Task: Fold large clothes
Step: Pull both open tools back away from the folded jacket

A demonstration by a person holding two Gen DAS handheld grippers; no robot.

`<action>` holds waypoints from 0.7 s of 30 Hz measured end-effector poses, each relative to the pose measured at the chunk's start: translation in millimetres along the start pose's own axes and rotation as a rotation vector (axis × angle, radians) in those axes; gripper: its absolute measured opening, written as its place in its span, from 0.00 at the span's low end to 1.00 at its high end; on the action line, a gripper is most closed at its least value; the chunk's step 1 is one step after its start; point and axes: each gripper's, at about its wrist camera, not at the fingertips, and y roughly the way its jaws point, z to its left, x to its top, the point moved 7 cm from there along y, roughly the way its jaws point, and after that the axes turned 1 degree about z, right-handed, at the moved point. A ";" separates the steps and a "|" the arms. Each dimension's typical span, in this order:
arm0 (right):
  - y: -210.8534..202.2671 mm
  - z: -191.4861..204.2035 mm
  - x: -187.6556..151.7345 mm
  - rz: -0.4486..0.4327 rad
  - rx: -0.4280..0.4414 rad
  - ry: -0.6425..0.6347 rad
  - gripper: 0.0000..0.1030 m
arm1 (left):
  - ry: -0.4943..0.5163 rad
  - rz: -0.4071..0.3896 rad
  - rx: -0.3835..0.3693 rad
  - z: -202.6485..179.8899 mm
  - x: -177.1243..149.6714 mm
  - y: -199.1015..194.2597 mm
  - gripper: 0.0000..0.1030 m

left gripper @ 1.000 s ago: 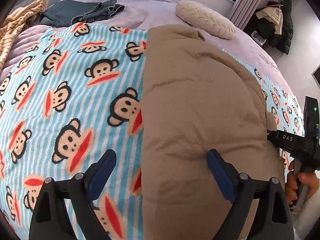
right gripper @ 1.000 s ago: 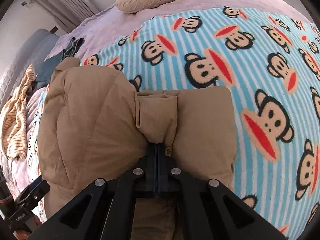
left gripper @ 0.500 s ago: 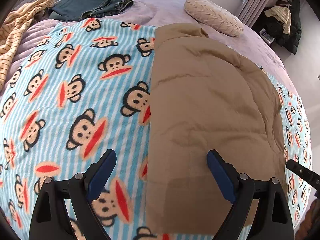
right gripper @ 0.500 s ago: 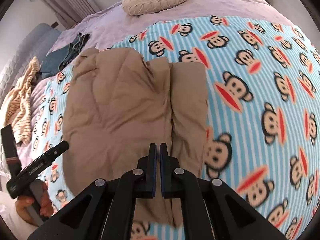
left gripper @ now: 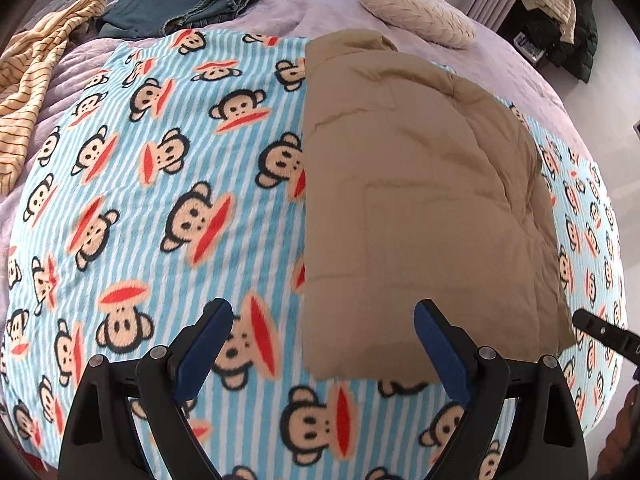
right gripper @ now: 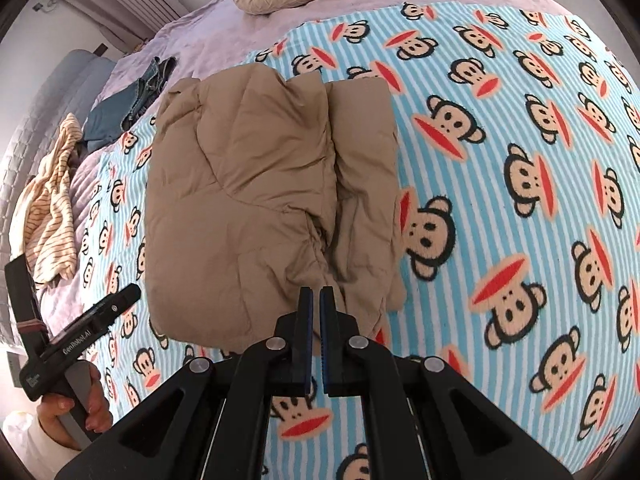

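Observation:
A tan puffy jacket (left gripper: 420, 208) lies folded into a long block on the blue striped monkey-print blanket (left gripper: 160, 200). In the right wrist view the jacket (right gripper: 260, 200) shows a sleeve folded along its right side. My left gripper (left gripper: 324, 320) hovers open above the jacket's near edge, one finger over the blanket, the other over the jacket, nothing between them. Above the jacket's near end, my right gripper (right gripper: 316, 300) is shut and holds nothing. The left tool (right gripper: 88, 320) and the hand on it appear at the lower left of the right wrist view.
The blanket lies on a bed with a lilac cover (left gripper: 320, 4). A cream cushion (left gripper: 416, 12) sits at the far side. Folded jeans (left gripper: 176, 8) and a striped yellow garment (left gripper: 36, 80) lie at the far left. Dark clothes (left gripper: 560, 20) are piled on the floor beyond the bed.
The right gripper let go of the jacket's sleeve, which now lies flat, and pulled up and back. The left gripper also rose and backed off, staying open.

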 end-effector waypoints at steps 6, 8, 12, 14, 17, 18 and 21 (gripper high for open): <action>41.1 -5.3 -16.3 0.090 -0.017 0.026 0.04 | 0.043 0.068 0.046 2.7 -22.1 27.4 0.90; 54.0 -9.4 -21.2 0.109 -0.016 0.045 0.04 | 0.029 0.090 0.036 5.9 -28.0 36.9 0.90; 69.5 -12.0 -27.1 0.132 -0.027 0.061 0.04 | 0.029 0.105 0.026 7.9 -34.0 45.5 0.90; 69.2 -11.6 -28.0 0.137 -0.038 0.066 0.04 | 0.031 0.114 0.026 8.8 -36.2 46.6 0.90; 55.0 -5.5 -27.9 0.126 -0.055 0.040 0.04 | 0.033 0.105 0.026 8.9 -37.8 39.4 0.90; 49.0 -4.0 -27.6 0.122 -0.059 0.033 0.04 | 0.030 0.104 0.024 9.2 -39.1 34.6 0.90; 33.9 -2.4 -29.5 0.112 -0.062 0.031 0.04 | 0.021 0.095 0.004 9.0 -39.1 22.8 0.90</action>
